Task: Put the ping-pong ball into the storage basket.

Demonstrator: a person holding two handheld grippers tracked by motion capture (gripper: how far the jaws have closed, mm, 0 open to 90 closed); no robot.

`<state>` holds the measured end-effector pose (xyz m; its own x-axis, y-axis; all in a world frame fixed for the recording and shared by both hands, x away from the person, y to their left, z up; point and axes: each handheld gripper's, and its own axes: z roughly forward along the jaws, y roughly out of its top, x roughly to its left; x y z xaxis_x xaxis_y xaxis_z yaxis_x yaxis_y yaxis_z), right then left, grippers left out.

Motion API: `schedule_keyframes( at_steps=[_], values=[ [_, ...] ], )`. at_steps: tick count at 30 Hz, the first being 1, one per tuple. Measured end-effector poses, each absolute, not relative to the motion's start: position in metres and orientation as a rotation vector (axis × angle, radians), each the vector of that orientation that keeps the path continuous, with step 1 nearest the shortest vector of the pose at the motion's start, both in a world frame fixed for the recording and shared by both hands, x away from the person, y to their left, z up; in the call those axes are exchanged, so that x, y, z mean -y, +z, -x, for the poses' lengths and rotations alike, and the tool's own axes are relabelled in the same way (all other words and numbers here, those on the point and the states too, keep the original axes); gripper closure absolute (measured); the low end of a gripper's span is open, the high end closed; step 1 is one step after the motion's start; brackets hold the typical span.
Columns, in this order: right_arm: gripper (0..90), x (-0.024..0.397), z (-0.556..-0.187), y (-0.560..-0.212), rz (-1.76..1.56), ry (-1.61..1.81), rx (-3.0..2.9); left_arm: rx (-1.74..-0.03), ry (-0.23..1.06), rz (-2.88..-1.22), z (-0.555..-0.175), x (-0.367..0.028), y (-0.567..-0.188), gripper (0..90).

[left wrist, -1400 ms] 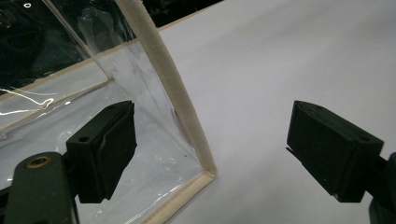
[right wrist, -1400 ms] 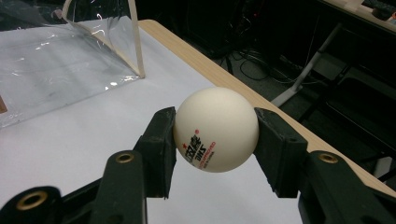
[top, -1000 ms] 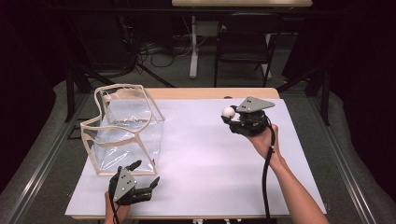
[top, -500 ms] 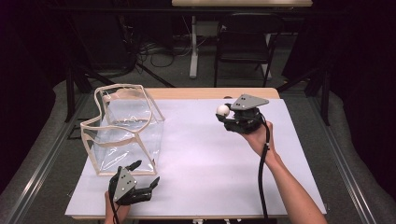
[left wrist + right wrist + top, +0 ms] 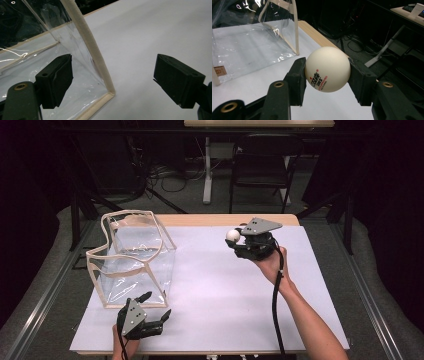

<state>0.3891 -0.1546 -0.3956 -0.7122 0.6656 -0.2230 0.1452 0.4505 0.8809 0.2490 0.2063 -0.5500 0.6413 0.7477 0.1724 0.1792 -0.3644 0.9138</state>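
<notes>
The small white table-tennis ball [image 5: 327, 69] is pinched between the right gripper [image 5: 239, 239] jaws above the white table [image 5: 225, 295]; the ball could be squeezed out (smooth shell) before the clear plastic bag [image 5: 132, 257] is reached; the left gripper [image 5: 156, 307] is held wide beside the bag's corner.

A dark chair [image 5: 262, 157] stands beyond the table [image 5: 210, 220] — cables [image 5: 170, 172] litter the floor.

Overhead light falls evenly on the white rectangular surface [image 5: 225, 295], which is bright against a room sunk in near-black. Shadows are soft and faint. Glare streaks the clear plastic box with cream edging [image 5: 132, 257]. In the left gripper view the near black pads [image 5: 56, 78] are soft and blurred; the high view is slightly grainy.
</notes>
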Motion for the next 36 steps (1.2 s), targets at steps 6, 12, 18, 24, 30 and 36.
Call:
schedule_keyframes(
  at_steps=[6, 12, 18, 24, 30, 36],
  values=[
    [51.4, 0.147, -0.392, -0.393, -0.663, 1.236, -2.158, -0.740, 0.730, -1.882, -0.249, -0.207, -0.550, 16.0],
    [51.4, 0.137, -0.393, -0.390, -0.634, 1.241, -2.166, -0.739, 0.730, -1.879, -0.249, -0.207, -0.550, 16.0],
    [51.4, 0.126, -0.395, -0.388, -0.604, 1.238, -2.178, -0.738, 0.728, -1.881, -0.249, -0.207, -0.550, 16.0],
    [51.5, 0.118, -0.398, -0.385, -0.586, 1.243, -2.183, -0.735, 0.724, -1.884, -0.249, -0.206, -0.550, 16.0],
    [51.5, 0.110, -0.400, -0.383, -0.572, 1.249, -2.192, -0.736, 0.730, -1.885, -0.249, -0.207, -0.550, 16.0],
    [51.4, 0.105, -0.403, -0.381, -0.564, 1.253, -2.198, -0.735, 0.727, -1.884, -0.249, -0.207, -0.550, 16.0]
  ],
)
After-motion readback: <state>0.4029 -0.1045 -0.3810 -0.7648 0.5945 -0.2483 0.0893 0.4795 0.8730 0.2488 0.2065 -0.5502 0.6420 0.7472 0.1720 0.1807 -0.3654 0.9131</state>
